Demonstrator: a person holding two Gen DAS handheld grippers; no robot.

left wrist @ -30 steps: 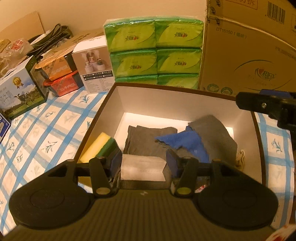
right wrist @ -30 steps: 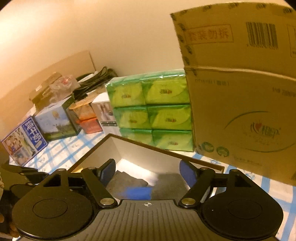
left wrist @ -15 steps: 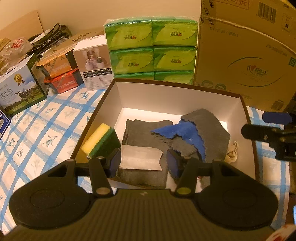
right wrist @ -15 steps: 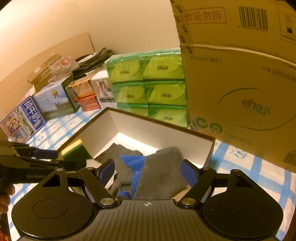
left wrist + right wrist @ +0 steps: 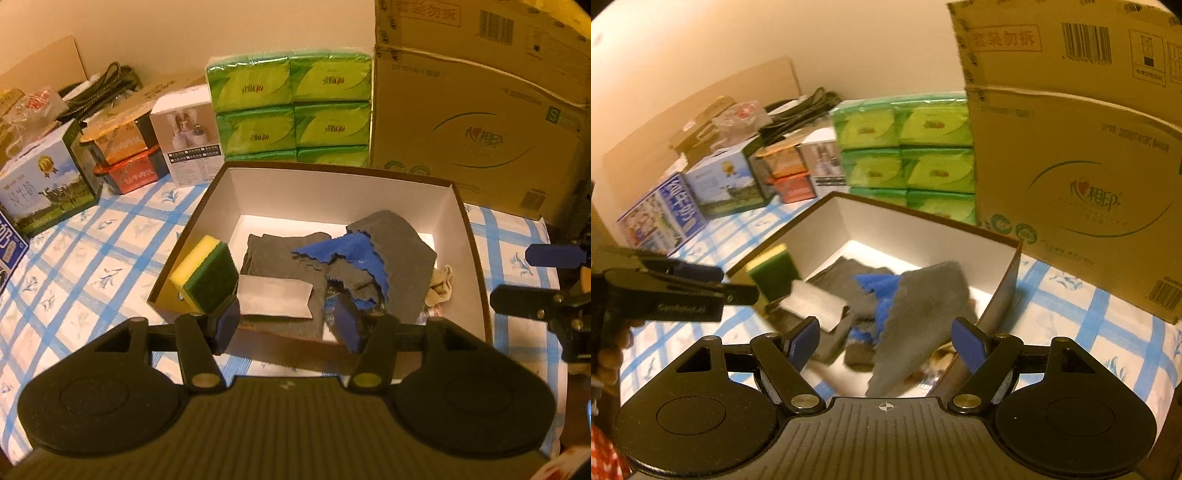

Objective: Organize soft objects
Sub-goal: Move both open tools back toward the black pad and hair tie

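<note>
An open brown box with white inside [image 5: 207, 206] [image 5: 1012, 273] holds the soft objects: a yellow-green sponge [image 5: 205, 273] [image 5: 772, 273] leaning at its left wall, grey cloths [image 5: 391, 251] [image 5: 923, 306], a blue cloth [image 5: 351, 254] [image 5: 879, 291], a white folded pad [image 5: 275, 297] [image 5: 812, 302] and a beige rag [image 5: 439, 284]. My left gripper [image 5: 288, 325] is open and empty, just before the box's near edge. My right gripper [image 5: 886, 341] is open and empty, at the box's right near corner; it shows in the left wrist view [image 5: 532, 280].
Green tissue packs [image 5: 291, 110] and a large cardboard carton [image 5: 476, 110] stand behind the box. Several small product boxes [image 5: 44, 188] line the left on the blue-checked tablecloth [image 5: 92, 266]. Black cables [image 5: 107, 85] lie at the back left.
Both grippers have pulled back and away from the box, both staying open. The box's contents now show in full and have not moved.
</note>
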